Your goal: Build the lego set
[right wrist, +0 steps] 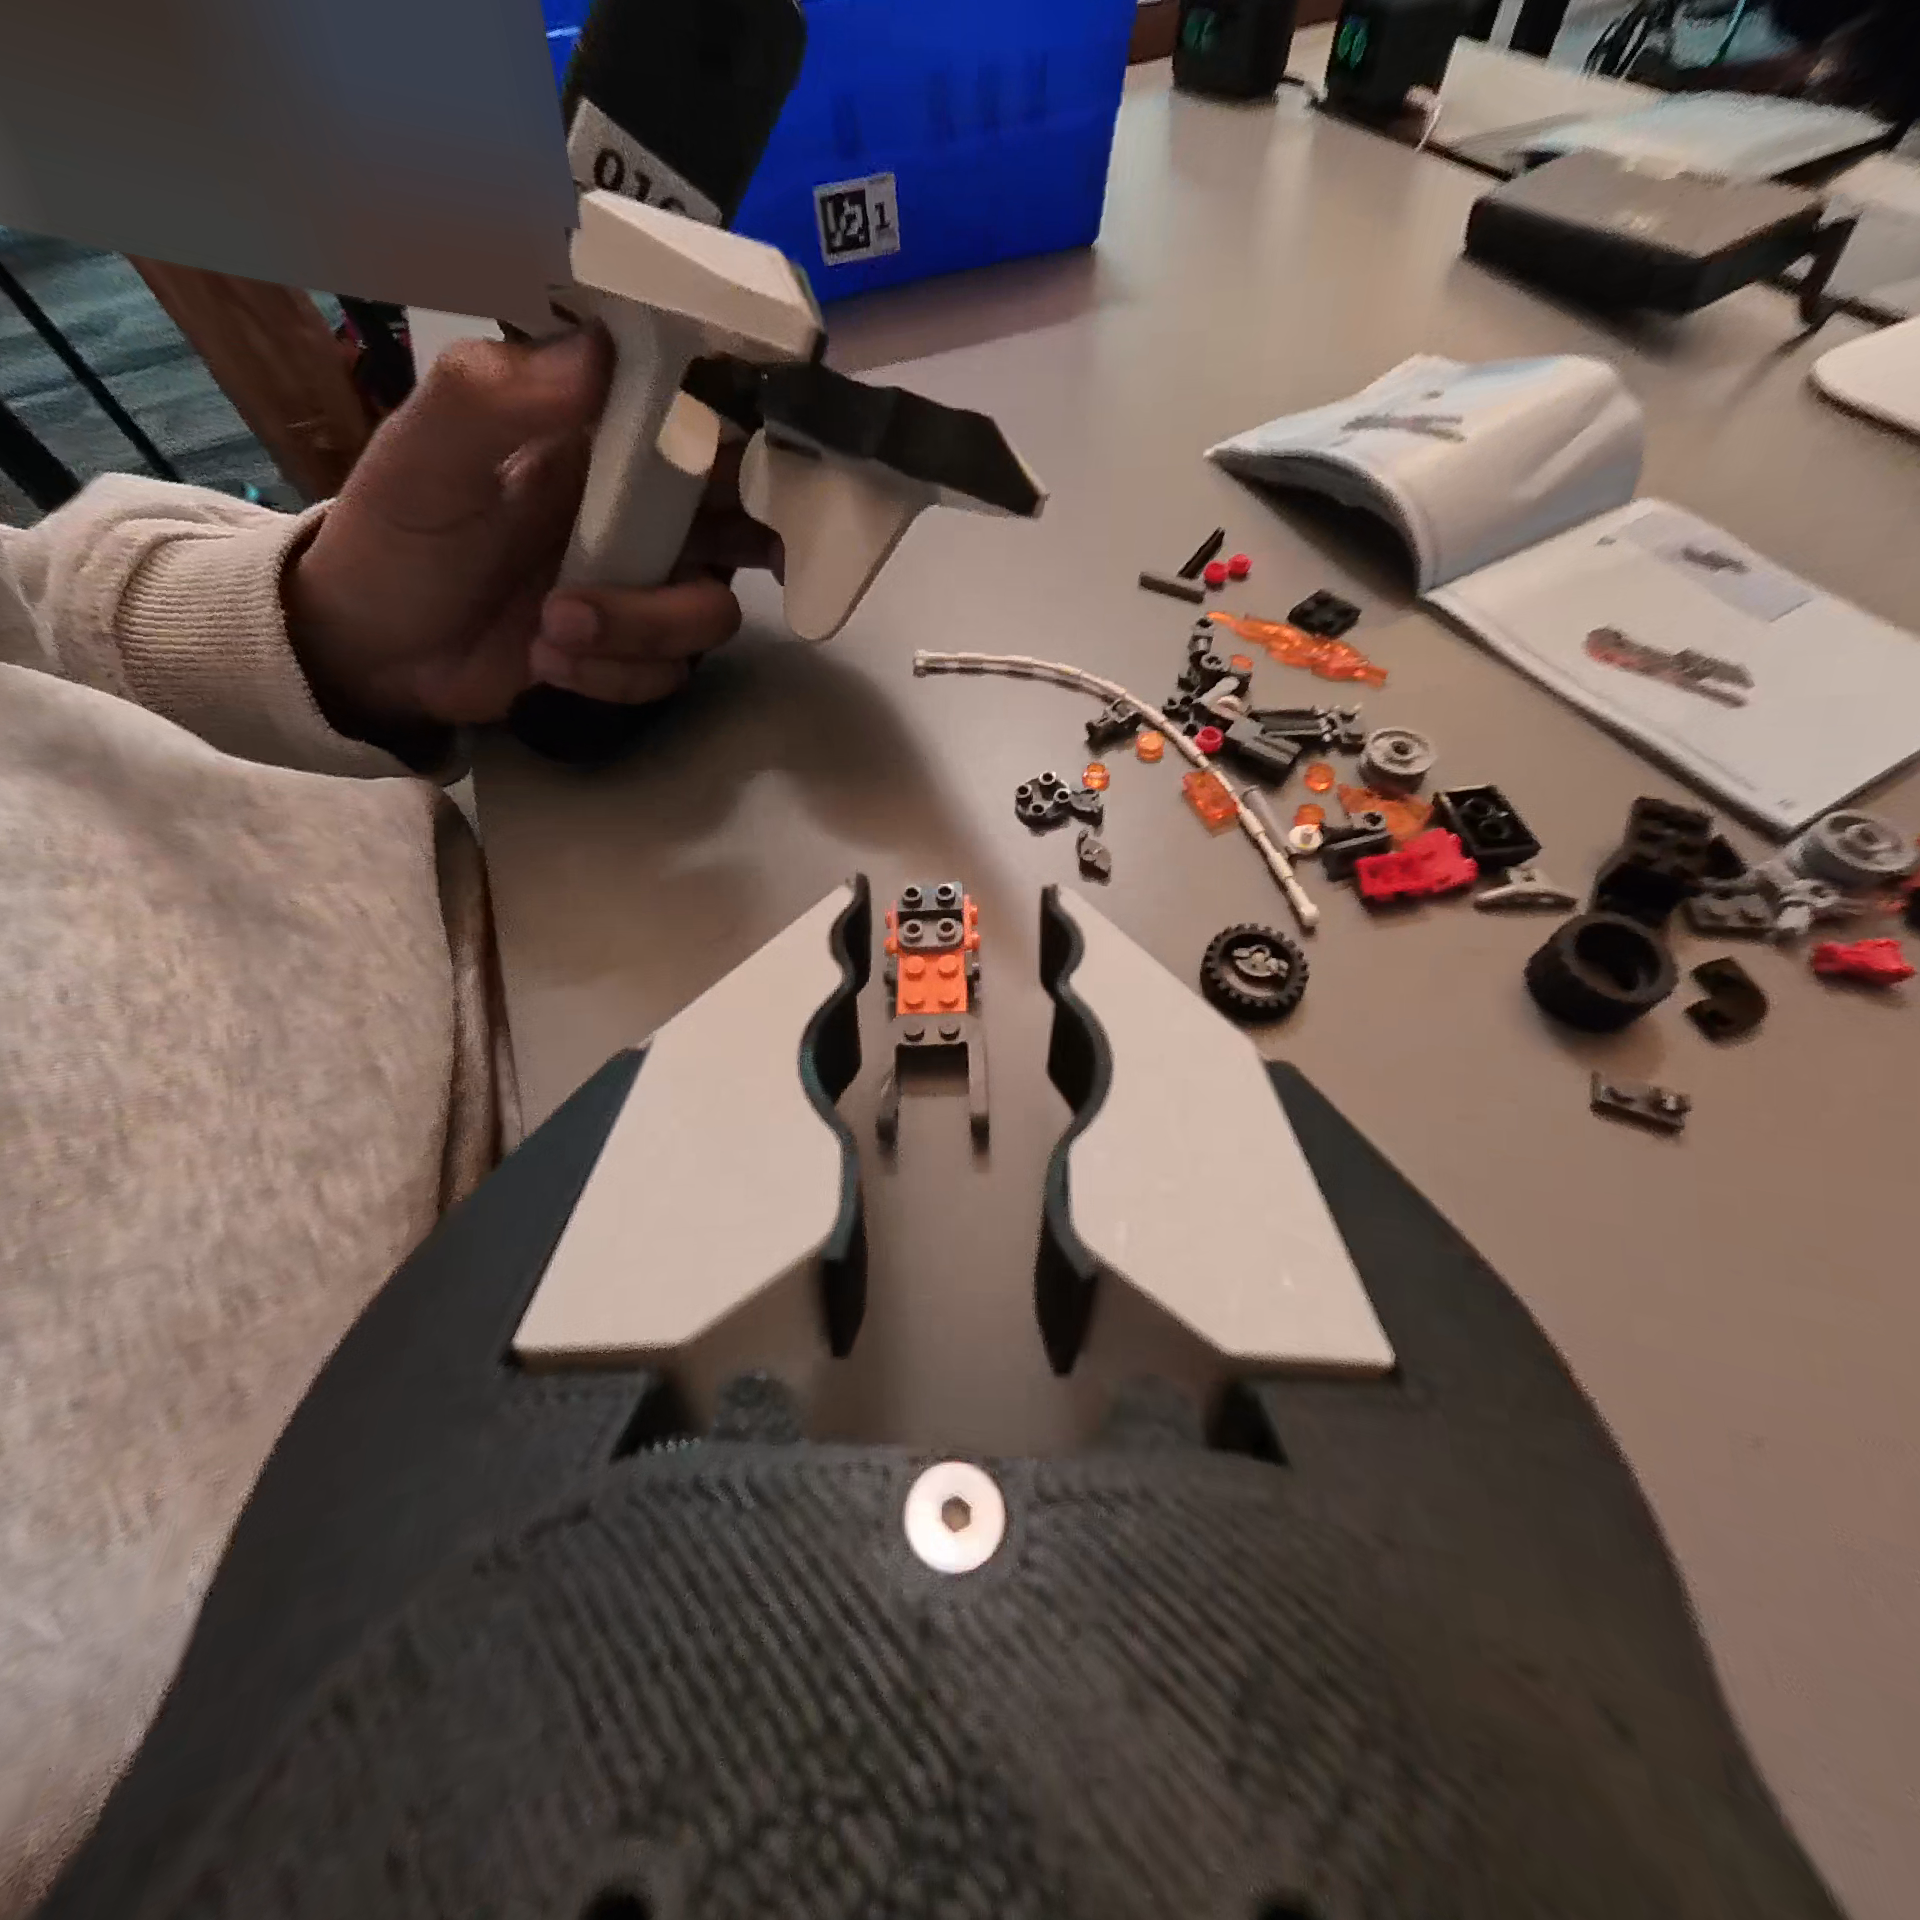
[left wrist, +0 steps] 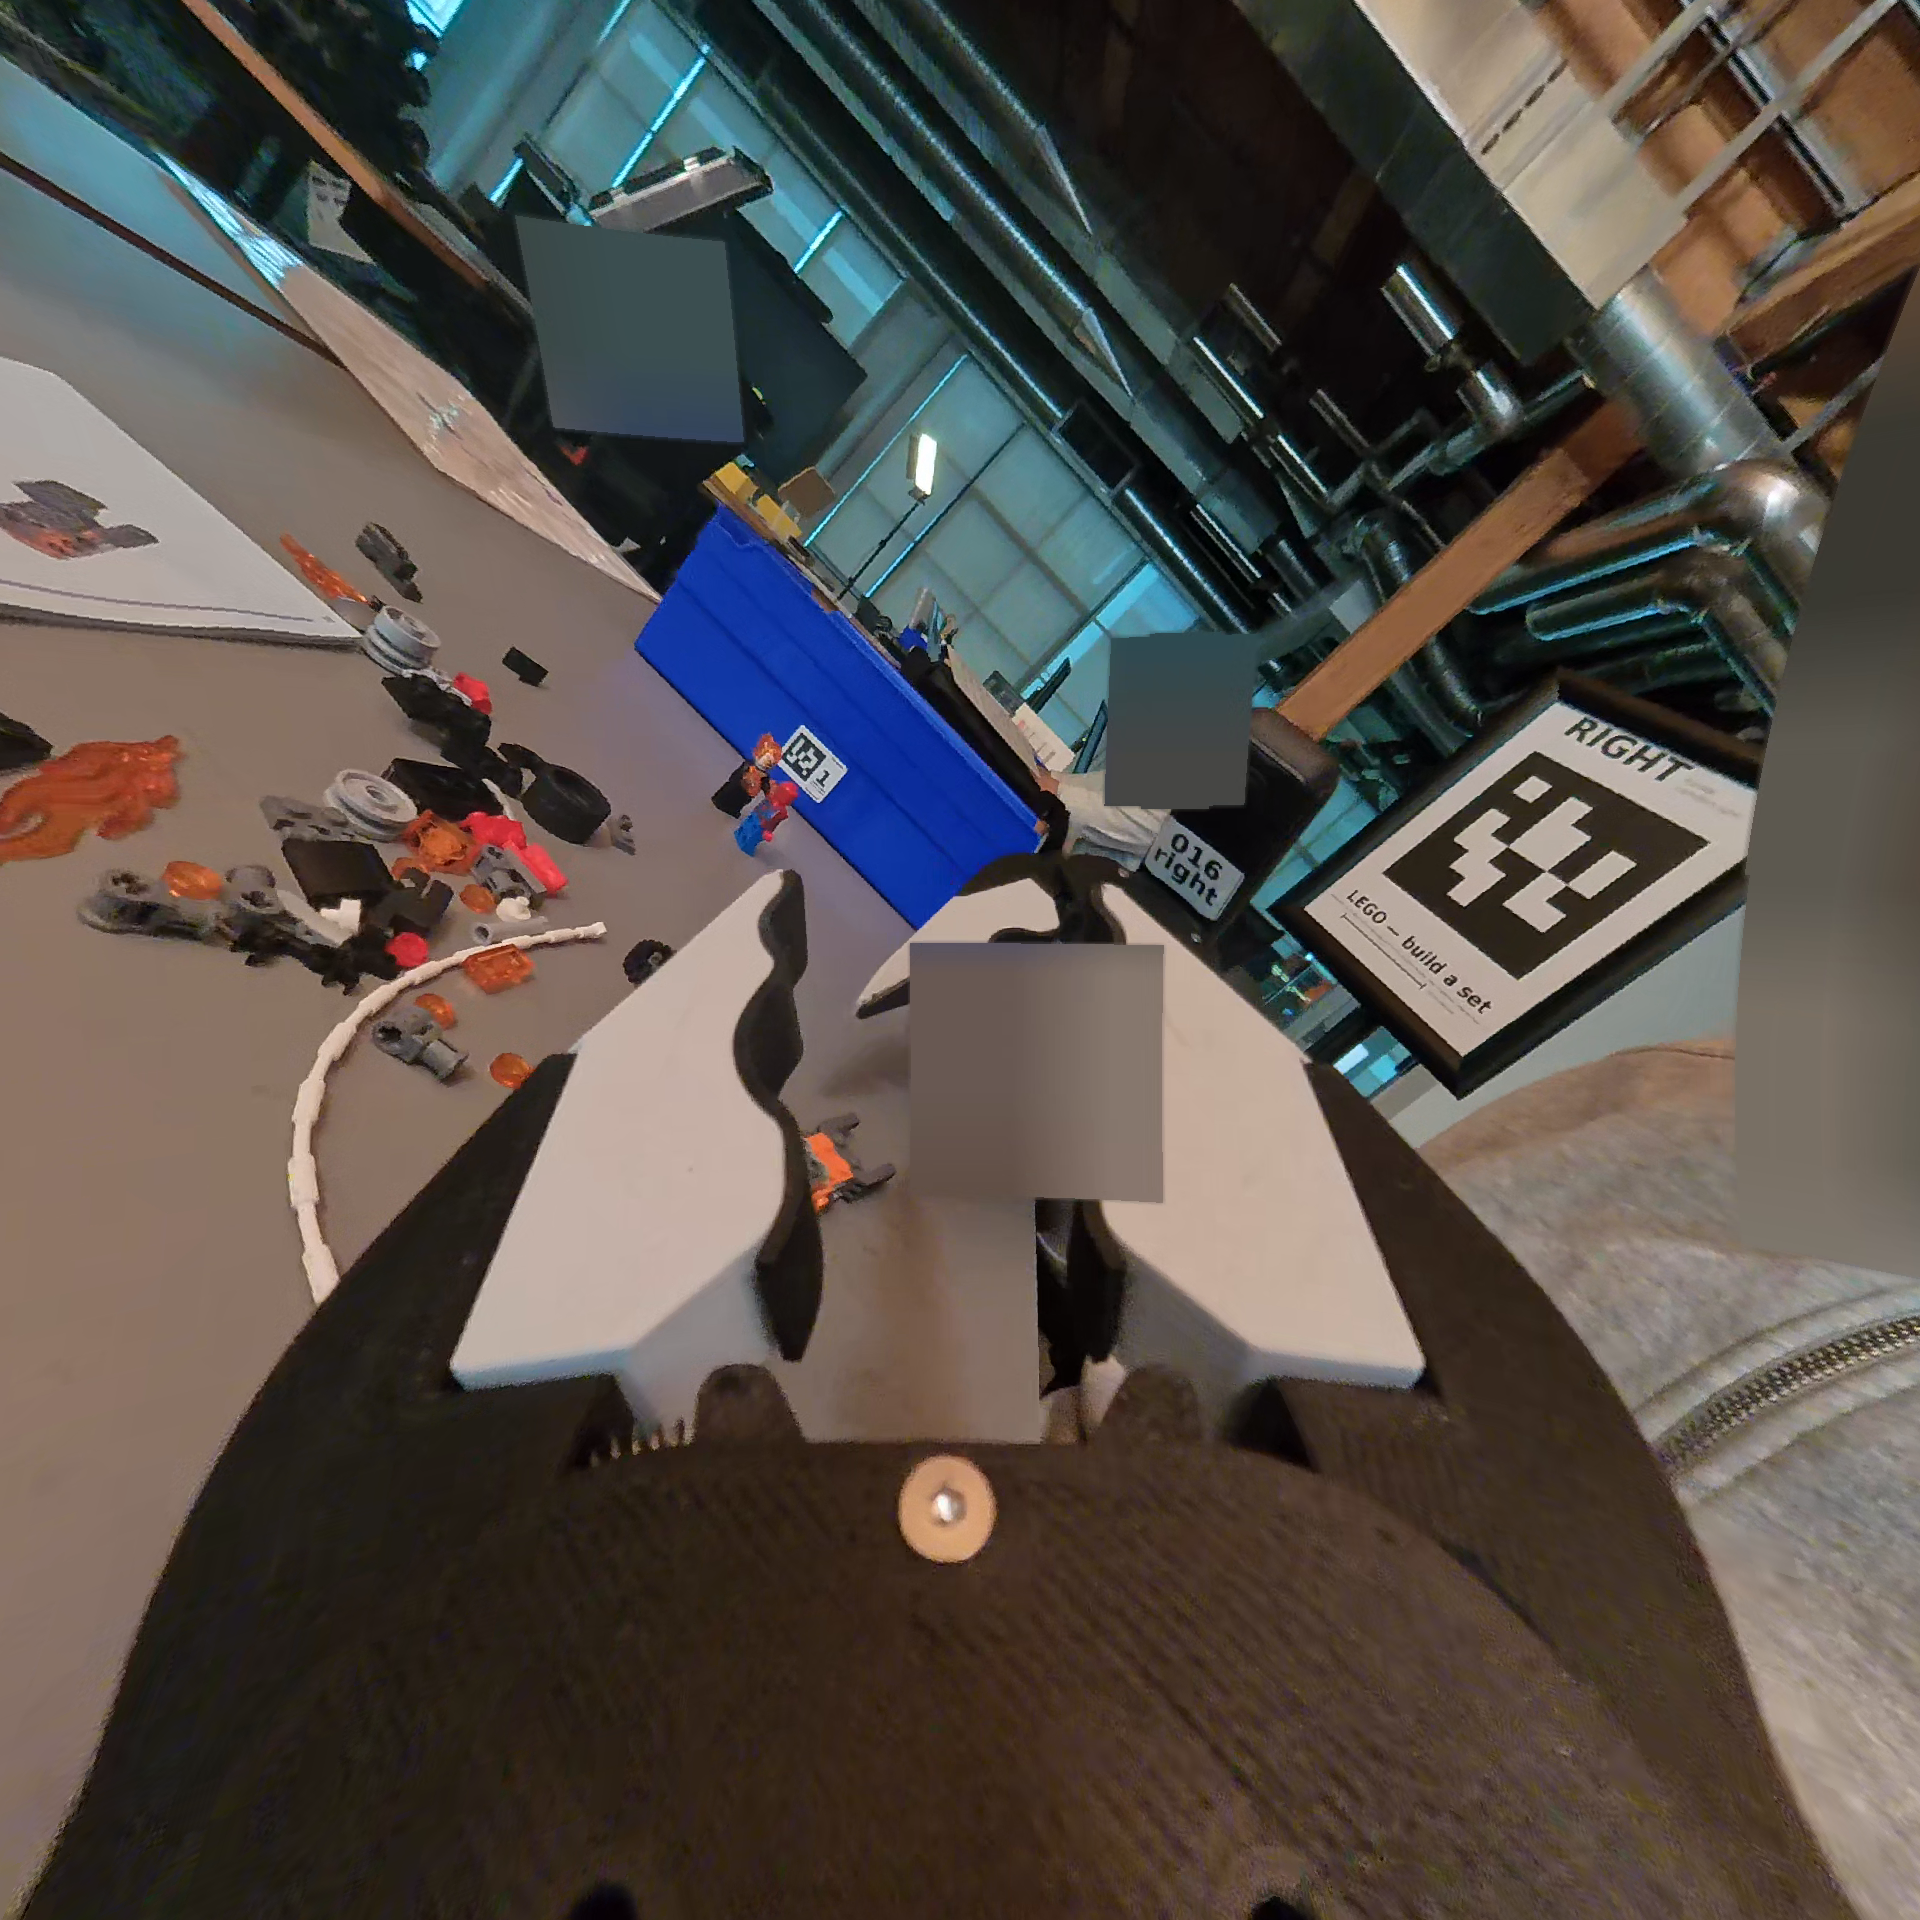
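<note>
Right gripper [right wrist: 951, 935] spread and empty, orange-grey sub-assembly [right wrist: 932, 977] dead ahead between its fingertips, long axis parallel to fingers; left gripper [left wrist: 914, 914] also spread, farther off.

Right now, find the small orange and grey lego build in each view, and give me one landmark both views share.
Left wrist view: the orange and grey lego build lies low in the middle, partly hidden between this hand-held gripper's fingers.
Right wrist view: the build lies on the table just above centre, in full view between the open fingers, touching neither.
Shared landmark: the blue bin, beyond the build in both.
</note>
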The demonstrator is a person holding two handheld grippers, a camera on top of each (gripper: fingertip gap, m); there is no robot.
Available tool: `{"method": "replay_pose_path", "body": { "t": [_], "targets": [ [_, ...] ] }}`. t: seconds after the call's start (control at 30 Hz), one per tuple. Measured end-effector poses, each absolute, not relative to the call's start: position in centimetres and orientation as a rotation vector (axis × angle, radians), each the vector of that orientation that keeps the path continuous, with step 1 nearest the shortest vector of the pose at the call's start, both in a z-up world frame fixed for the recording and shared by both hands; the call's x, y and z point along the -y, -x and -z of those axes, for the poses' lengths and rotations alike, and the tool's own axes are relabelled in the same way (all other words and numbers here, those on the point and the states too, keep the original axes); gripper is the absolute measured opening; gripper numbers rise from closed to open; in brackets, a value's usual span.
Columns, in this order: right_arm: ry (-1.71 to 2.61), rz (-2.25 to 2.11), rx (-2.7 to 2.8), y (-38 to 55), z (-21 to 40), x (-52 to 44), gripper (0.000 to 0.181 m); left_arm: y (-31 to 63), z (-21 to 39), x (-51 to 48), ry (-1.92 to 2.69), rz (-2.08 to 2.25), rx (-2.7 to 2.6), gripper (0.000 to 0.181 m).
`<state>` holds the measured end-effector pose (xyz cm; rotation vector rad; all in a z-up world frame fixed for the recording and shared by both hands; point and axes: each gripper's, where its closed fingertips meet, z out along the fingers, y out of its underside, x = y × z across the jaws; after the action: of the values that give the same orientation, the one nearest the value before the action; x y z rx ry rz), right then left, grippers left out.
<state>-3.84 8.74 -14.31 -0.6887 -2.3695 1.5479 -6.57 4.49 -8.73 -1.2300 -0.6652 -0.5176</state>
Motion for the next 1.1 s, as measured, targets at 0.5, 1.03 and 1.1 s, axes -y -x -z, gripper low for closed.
{"method": "replay_pose_path", "body": {
  "t": [0.5, 1.03, 1.1],
  "targets": [
    [0.616, -1.495, 2.349, 3.9, 14.3, -8.5, 0.034, 7.0, 8.1, -3.7, 1.126, 0.614, 0.676, 0.052],
    [0.622, -1.45, 2.389, 3.8, 15.0, -8.4, 0.034, 7.1, 8.1, -3.7, 1.116, 0.621, 0.681, 0.052],
    [0.622, -1.445, 2.396, 3.8, 15.0, -8.4, 0.034, 7.1, 8.1, -3.7, 1.115, 0.622, 0.681, 0.052]
  ]
}}
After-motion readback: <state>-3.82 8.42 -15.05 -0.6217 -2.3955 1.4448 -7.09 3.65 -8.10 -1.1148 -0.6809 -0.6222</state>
